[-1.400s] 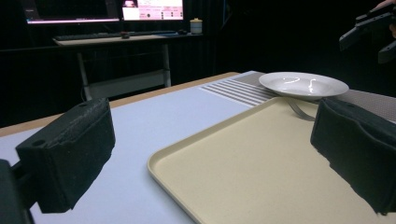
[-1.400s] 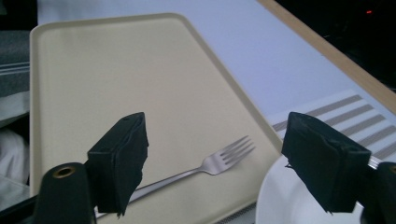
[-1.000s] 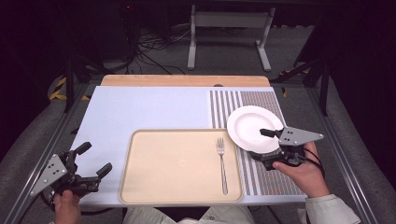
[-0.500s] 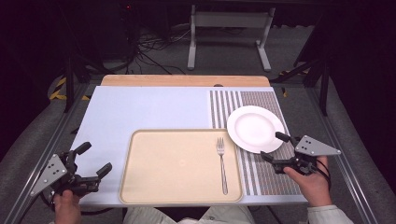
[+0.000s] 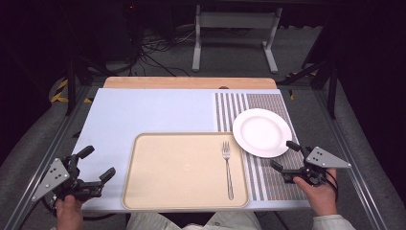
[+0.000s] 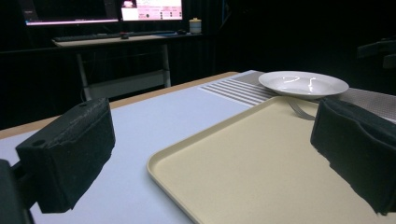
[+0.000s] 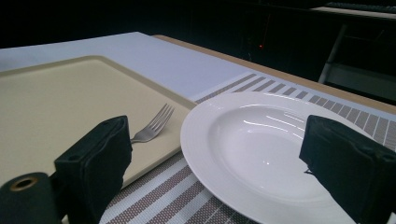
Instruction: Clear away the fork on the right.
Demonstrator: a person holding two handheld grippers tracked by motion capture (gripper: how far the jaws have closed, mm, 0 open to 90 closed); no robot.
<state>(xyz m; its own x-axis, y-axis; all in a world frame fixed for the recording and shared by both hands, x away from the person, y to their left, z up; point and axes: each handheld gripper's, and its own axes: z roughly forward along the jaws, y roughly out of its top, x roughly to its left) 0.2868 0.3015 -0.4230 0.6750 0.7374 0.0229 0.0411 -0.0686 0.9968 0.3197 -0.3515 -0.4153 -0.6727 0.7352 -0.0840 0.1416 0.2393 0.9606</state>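
Note:
A white plate [image 5: 262, 132] rests on the striped placemat [image 5: 261, 179] at the right. Beside it a beige tray [image 5: 177, 172] carries a fork [image 5: 228, 167] along its right side. My right gripper [image 5: 284, 155] hovers low just in front of the plate's near-right rim, apart from it. Its jaws have just been opening and hold nothing; they frame the plate [image 7: 261, 149] and fork [image 7: 152, 126] in the right gripper view. My left gripper [image 5: 97, 163] stands open and empty off the tray's left edge, facing across the tray [image 6: 261, 172] toward the plate [image 6: 303, 84].
A pale blue mat [image 5: 143, 115] covers the table, with a wooden strip [image 5: 189, 82] along the far edge. Metal rails run down both sides. Beyond the table stand a white frame [image 5: 234, 28] and a desk with monitors [image 6: 102, 9].
My right gripper has drawn back from the plate's right rim toward the person, sinking lower, with its jaws a little wider. The plate, fork and left gripper have stayed put.

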